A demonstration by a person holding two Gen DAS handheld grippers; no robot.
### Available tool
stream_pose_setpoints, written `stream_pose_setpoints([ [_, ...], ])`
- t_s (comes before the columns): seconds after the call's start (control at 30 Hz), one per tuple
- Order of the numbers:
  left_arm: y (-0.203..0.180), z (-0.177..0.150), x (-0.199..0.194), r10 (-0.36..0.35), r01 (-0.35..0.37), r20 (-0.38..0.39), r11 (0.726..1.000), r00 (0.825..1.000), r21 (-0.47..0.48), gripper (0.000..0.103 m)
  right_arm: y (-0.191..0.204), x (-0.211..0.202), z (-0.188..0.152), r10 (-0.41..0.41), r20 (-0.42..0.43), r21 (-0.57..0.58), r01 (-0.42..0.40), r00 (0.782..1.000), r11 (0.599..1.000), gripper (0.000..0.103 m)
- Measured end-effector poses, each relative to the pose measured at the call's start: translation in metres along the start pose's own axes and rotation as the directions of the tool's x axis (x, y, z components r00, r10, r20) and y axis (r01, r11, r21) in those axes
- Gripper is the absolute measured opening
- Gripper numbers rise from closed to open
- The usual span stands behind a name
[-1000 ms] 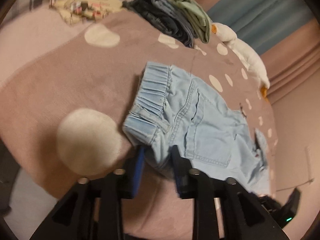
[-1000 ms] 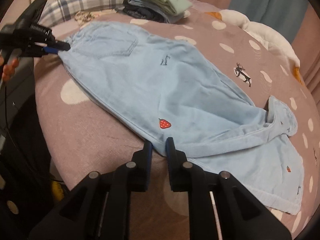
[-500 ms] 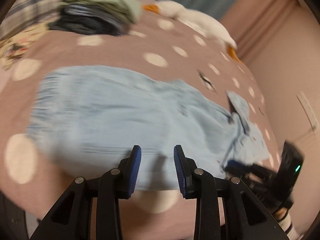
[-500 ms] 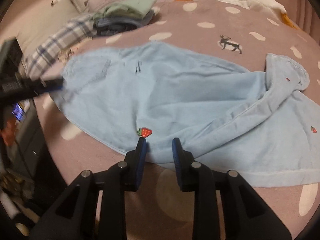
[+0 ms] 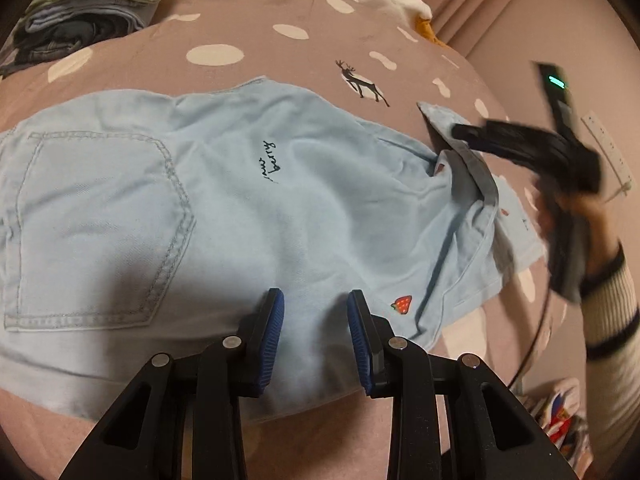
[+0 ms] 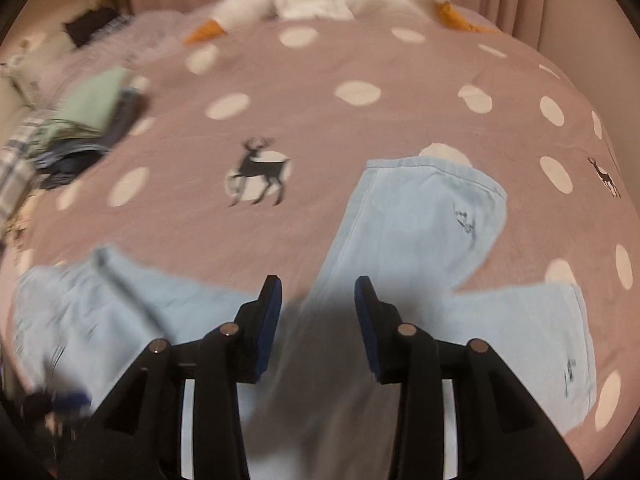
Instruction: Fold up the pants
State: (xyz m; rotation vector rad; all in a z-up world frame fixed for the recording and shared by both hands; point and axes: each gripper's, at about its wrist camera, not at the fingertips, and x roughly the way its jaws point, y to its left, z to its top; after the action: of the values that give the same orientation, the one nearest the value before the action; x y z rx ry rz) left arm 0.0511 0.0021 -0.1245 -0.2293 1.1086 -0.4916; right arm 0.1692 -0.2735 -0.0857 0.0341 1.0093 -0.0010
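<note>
Pants [image 5: 248, 200] spread across frame centre on bed [image 5: 280, 64]. Left gripper [image 5: 315, 312] fingers wide apart, empty. Right gripper [image 6: 318, 308] likewise, over crumpled leg; may pinch one layer only.

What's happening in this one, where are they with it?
A person with a gripper in each hand is working on light blue pants spread on a pink dotted bedspread. The left gripper is open above the seat area, near the back pocket, holding nothing. The right gripper is also open, over the legs; in the left view it appears at the leg ends, where one hem is turned up. No tidy fold is in place yet. A stack of folded clothes sits at the far corner.
</note>
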Motion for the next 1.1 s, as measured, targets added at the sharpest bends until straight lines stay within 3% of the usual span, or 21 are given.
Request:
stream_pose_setpoints([
  [0.1,0.001,0.0,-0.001,-0.015,0.015,-0.005,1.0,1.0,-0.001,0.031,0.002,0.031,0.014,-0.097,-0.079,-0.019,0.096,0.992,0.995,0.042],
  [0.13,0.002,0.0,-0.001,-0.019,0.019,-0.007,1.0,1.0,-0.005,0.031,0.001,0.037,0.016,-0.139,-0.098,-0.034,0.136,0.985,0.99,0.037],
  [0.17,0.003,0.001,-0.001,-0.023,0.023,-0.009,1.0,1.0,-0.008,0.031,0.001,0.042,0.016,-0.175,-0.105,-0.054,0.17,0.979,0.984,0.012],
  [0.2,0.003,0.0,-0.001,-0.026,0.026,-0.009,1.0,1.0,-0.009,0.031,-0.002,0.04,0.014,-0.187,-0.094,-0.055,0.183,0.978,0.982,0.003],
  [0.23,0.003,0.0,-0.001,-0.028,0.028,-0.009,1.0,1.0,-0.008,0.031,-0.008,0.035,0.012,-0.182,-0.071,-0.03,0.18,0.981,0.983,0.004],
  [0.33,0.003,0.0,-0.001,-0.028,0.028,-0.006,1.0,1.0,-0.006,0.031,-0.035,0.002,0.001,-0.136,0.019,0.111,0.134,0.99,0.985,0.003],
  [0.37,0.003,0.0,0.0,-0.028,0.028,-0.004,1.0,1.0,-0.007,0.031,-0.046,-0.019,-0.007,-0.085,0.08,0.165,0.071,0.993,0.984,0.003],
  [0.43,0.003,-0.001,0.0,-0.028,0.028,-0.001,1.0,1.0,-0.01,0.031,-0.064,-0.054,-0.024,-0.064,0.15,0.239,0.027,0.987,0.971,0.004],
  [0.47,0.004,-0.001,0.0,-0.029,0.029,0.0,1.0,1.0,-0.011,0.031,-0.081,-0.08,-0.04,-0.027,0.222,0.295,-0.04,0.975,0.955,0.004],
  [0.53,0.005,-0.002,-0.001,-0.029,0.029,0.0,0.999,1.0,-0.014,0.031,-0.101,-0.106,-0.067,-0.012,0.28,0.369,-0.096,0.96,0.925,0.004],
  [0.63,0.004,-0.002,-0.001,-0.023,0.023,-0.004,1.0,1.0,-0.011,0.031,-0.136,-0.125,-0.117,-0.017,0.328,0.497,-0.157,0.945,0.853,0.007],
  [0.73,0.003,-0.001,0.0,-0.013,0.013,-0.01,1.0,1.0,-0.007,0.031,-0.16,-0.105,-0.159,0.011,0.263,0.603,-0.173,0.965,0.779,0.011],
  [0.77,0.002,0.0,0.0,-0.01,0.01,-0.012,1.0,1.0,-0.006,0.031,-0.17,-0.094,-0.171,0.033,0.245,0.636,-0.186,0.969,0.749,0.019],
  [0.8,0.001,0.001,0.001,-0.007,0.006,-0.015,1.0,1.0,-0.006,0.031,-0.182,-0.081,-0.183,0.038,0.22,0.681,-0.181,0.975,0.71,0.028],
  [0.83,0.0,0.003,0.002,-0.001,0.001,-0.017,1.0,1.0,-0.005,0.031,-0.193,-0.072,-0.196,0.05,0.215,0.737,-0.195,0.975,0.647,0.027],
  [0.9,-0.002,0.003,0.003,0.007,-0.007,-0.018,1.0,1.0,-0.001,0.031,-0.2,-0.076,-0.212,0.102,0.323,0.774,-0.324,0.941,0.544,0.031],
  [0.93,-0.003,0.003,0.004,0.013,-0.013,-0.018,1.0,1.0,0.001,0.031,-0.204,-0.078,-0.214,0.106,0.354,0.781,-0.356,0.929,0.513,0.034],
  [1.1,-0.007,0.005,0.007,0.035,-0.035,-0.02,0.999,0.999,0.008,0.032,-0.221,-0.082,-0.208,0.092,0.401,0.796,-0.396,0.912,0.458,0.038],
])
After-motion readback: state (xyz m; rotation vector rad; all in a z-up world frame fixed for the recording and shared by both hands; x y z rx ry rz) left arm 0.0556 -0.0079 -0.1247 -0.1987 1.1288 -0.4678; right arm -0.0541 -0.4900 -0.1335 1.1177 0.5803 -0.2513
